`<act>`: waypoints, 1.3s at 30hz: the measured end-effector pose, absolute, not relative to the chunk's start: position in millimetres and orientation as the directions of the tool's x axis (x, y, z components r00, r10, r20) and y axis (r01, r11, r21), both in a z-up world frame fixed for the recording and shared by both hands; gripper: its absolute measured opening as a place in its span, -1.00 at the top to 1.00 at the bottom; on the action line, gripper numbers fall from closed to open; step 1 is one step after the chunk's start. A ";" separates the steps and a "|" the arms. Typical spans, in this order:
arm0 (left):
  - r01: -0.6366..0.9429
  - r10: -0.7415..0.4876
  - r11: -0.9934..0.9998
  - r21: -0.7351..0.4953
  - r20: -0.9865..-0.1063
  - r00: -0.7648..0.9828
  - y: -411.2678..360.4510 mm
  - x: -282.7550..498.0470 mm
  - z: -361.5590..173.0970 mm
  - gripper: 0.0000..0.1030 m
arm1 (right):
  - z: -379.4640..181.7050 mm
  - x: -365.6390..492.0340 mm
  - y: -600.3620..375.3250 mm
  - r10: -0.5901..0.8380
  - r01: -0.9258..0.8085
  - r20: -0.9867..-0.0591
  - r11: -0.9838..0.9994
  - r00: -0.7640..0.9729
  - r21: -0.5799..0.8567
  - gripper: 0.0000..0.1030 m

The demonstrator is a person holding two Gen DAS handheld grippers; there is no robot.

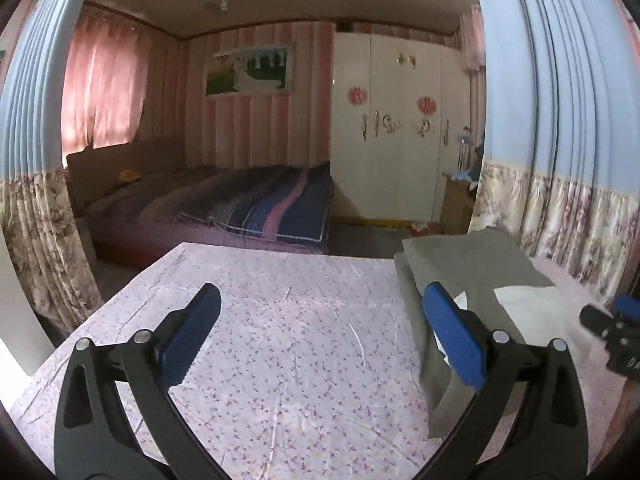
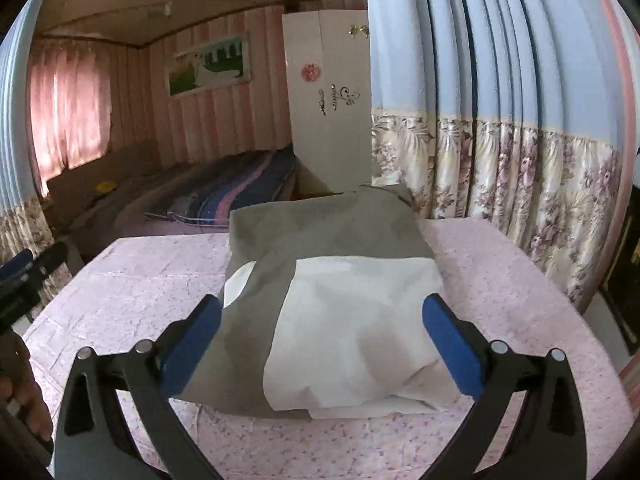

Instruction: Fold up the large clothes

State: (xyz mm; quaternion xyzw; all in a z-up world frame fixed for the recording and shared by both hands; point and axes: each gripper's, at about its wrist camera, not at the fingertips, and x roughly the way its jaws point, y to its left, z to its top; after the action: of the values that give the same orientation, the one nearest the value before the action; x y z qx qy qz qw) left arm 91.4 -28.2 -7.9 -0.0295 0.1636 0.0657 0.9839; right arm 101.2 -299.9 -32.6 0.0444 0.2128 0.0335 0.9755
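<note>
A grey garment with white panels [image 2: 328,280] lies folded in a compact bundle on the table with a pink flowered cloth [image 2: 120,280]. In the left wrist view the garment [image 1: 472,264] lies at the right of the table [image 1: 280,340]. My right gripper [image 2: 322,332] is open and empty, its blue pads either side of the bundle's near end, just above it. My left gripper [image 1: 320,332] is open and empty over the bare cloth, left of the garment; its right pad [image 1: 452,336] overlaps the garment's left edge. The right gripper [image 1: 612,328] shows at the left wrist view's right edge.
Blue and floral curtains [image 2: 500,140] hang close behind and to the right of the table. A bed with a striped blanket [image 1: 248,204] and a white wardrobe [image 1: 392,132] stand beyond the table's far edge. The left gripper [image 2: 20,280] shows at the right wrist view's left edge.
</note>
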 end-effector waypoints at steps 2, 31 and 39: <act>-0.127 0.100 0.990 -0.053 -0.358 0.928 -26.2 94.8 -15.9 -0.94 | -36.0 105.8 -304.3 0.085 -0.042 -0.430 0.993 0.899 0.108 -0.95; -0.094 0.049 0.991 -0.100 -0.383 0.923 -27.1 111.0 -47.1 -0.94 | -38.8 106.9 -327.7 0.055 -0.004 -0.414 0.992 0.909 0.122 -0.96; -0.074 0.029 0.993 -0.097 -0.400 0.916 -30.7 113.8 -51.6 -0.94 | -38.5 105.0 -325.6 0.050 -0.002 -0.409 0.993 0.911 0.119 -0.96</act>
State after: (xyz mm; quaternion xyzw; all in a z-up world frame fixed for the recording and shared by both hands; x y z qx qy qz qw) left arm 113.8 -30.7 -51.6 -0.0549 0.2031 0.0264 0.9773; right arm 105.0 -325.6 -38.4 0.0581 0.2105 0.0133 0.9758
